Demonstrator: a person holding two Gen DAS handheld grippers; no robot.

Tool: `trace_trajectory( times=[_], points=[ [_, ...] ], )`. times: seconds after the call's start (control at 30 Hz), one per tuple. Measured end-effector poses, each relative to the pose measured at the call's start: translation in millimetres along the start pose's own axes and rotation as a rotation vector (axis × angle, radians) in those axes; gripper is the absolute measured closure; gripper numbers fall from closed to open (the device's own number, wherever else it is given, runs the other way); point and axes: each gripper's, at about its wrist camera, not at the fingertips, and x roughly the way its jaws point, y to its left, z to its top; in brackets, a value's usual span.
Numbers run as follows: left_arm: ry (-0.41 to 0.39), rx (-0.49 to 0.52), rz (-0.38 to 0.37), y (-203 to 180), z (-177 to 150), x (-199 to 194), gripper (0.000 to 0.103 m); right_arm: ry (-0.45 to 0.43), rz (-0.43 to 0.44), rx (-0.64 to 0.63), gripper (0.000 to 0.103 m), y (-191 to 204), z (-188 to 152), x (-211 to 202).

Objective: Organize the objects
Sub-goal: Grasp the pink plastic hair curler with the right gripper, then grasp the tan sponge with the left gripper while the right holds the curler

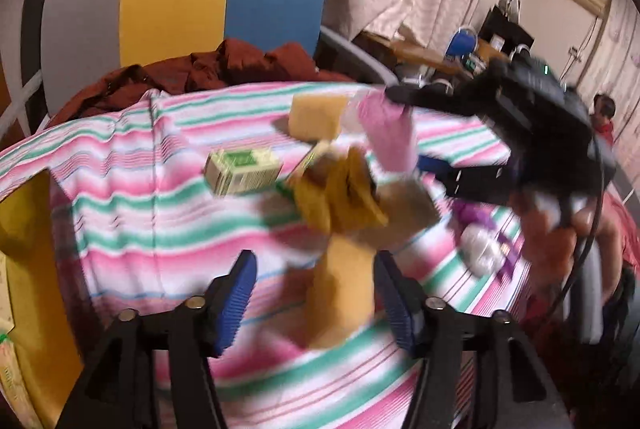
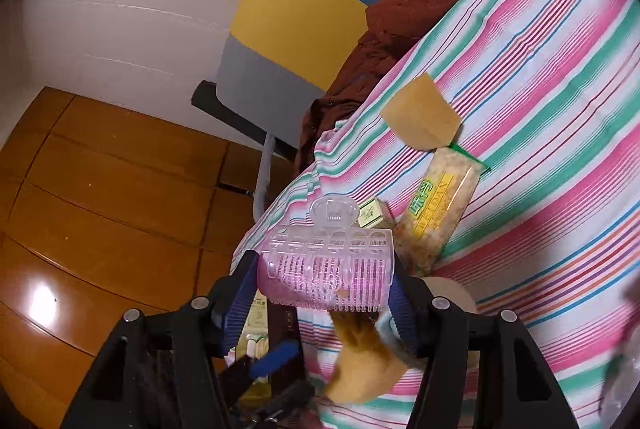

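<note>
My right gripper point(image 2: 324, 277) is shut on a pink hair roller point(image 2: 332, 281) with a clear clip on top, held above the table's edge. In the left wrist view the right gripper point(image 1: 404, 133) and the pink hair roller point(image 1: 390, 133) hang over the striped tablecloth point(image 1: 140, 209). My left gripper point(image 1: 316, 303) is open, and a blurred yellow soft item point(image 1: 344, 289) stands between its blue pads; the left pad is apart from it. On the cloth lie a yellow sponge point(image 2: 420, 117), a snack packet point(image 2: 436, 201) and a small green-and-white box point(image 1: 240, 171).
A chair with a grey, yellow and blue back point(image 1: 176, 1) stands behind the table, with a rust-red garment point(image 1: 224, 69) on its seat. A purple-and-clear packet point(image 1: 480, 245) lies at the right. Wooden floor point(image 2: 100, 189) lies beyond the table's edge. A person in red point(image 1: 602, 117) sits far right.
</note>
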Motion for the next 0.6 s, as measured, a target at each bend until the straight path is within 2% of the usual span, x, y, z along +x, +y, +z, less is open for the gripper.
trace_trajectory(
  times=[0.1,0.3,0.33,0.37,0.43,0.53,0.6],
  points=[
    [-0.039,0.02,0.023,-6.9,11.5,6.7,0.037,0.019,0.018,-0.002,0.041,2.4,-1.2,4.1],
    [-0.023,0.034,-0.006,-9.3,25.9,36.7,0.034,0.052,0.009,-0.007,0.041,3.1,-5.7,8.8],
    [-0.015,0.034,-0.011,-7.3,27.3,43.9,0.036,0.055,0.0,-0.002,0.042,1.7,-5.8,10.3],
    [-0.003,0.03,-0.023,-5.5,28.7,51.2,0.044,0.051,-0.011,0.002,0.042,0.3,-5.8,11.4],
    [0.029,0.04,-0.028,-3.5,30.7,67.0,0.069,0.038,-0.034,0.015,0.042,-4.1,-3.6,10.0],
    [0.073,0.023,-0.007,0.3,28.9,84.1,0.072,0.029,-0.065,0.032,0.042,-10.2,-0.5,9.6],
    [0.1,0.011,0.027,4.1,24.1,92.1,0.072,-0.008,-0.069,0.041,0.041,-13.9,3.1,2.5]
  ],
)
